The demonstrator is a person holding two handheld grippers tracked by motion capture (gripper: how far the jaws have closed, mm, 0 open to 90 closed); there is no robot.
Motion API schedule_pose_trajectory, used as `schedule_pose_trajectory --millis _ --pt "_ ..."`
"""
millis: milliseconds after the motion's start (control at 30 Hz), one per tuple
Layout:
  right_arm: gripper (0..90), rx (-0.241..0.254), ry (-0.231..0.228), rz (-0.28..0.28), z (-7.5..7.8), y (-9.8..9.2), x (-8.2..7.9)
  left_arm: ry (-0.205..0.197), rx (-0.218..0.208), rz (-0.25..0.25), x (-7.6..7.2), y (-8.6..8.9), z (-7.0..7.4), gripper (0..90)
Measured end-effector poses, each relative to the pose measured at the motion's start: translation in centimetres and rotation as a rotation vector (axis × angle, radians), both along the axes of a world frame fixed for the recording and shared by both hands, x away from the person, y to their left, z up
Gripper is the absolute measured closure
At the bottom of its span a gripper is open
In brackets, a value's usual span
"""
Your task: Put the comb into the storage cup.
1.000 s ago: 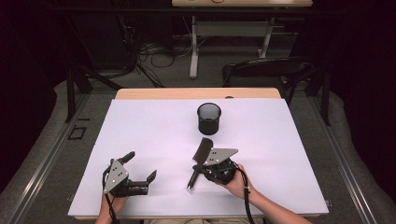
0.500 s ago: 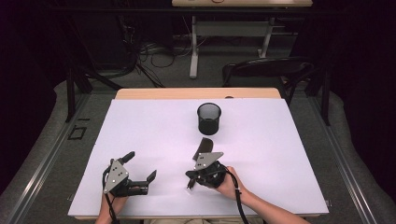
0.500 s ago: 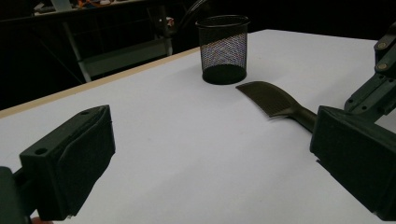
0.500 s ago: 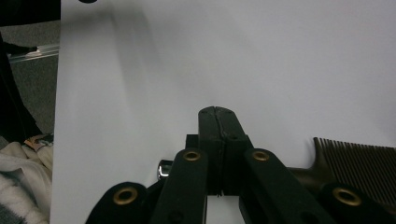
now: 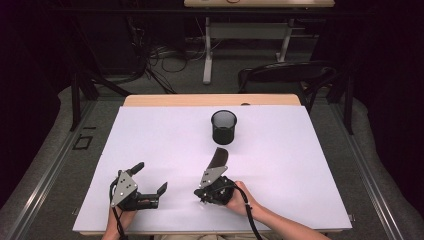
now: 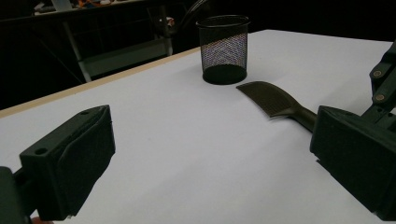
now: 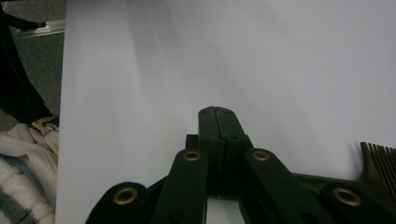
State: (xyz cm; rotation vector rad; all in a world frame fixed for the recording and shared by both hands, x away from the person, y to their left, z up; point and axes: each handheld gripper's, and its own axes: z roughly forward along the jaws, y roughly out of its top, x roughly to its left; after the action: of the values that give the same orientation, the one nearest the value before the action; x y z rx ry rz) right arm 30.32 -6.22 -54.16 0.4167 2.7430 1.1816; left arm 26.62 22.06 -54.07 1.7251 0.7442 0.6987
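Below the mesh cup point(image 5: 223, 127), right tongs point(image 5: 204, 194) sit pressed together beside the comb point(image 5: 218, 158), left tongs point(image 5: 149, 176) apart; spread jaws before gripping its handle.

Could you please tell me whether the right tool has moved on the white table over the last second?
Yes. The right tool has shifted leftward and toward the near table edge, away from the black mesh cup.

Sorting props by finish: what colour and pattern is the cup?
Black wire mesh cup, seen best in the left gripper view.
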Motion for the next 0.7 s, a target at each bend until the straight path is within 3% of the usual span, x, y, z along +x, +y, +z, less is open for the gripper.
schedule_pose_trajectory --millis 367,700 --pt "90.0 -0.052 0.036 0.01 -0.39 -0.06 0.0 0.0 -0.002 0.001 -0.03 0.04 0.01 0.1" --pt "90.0 -0.06 0.044 0.003 -0.28 -0.62 -0.1 0.0 -0.001 0.003 -0.02 0.05 0.02 0.1"
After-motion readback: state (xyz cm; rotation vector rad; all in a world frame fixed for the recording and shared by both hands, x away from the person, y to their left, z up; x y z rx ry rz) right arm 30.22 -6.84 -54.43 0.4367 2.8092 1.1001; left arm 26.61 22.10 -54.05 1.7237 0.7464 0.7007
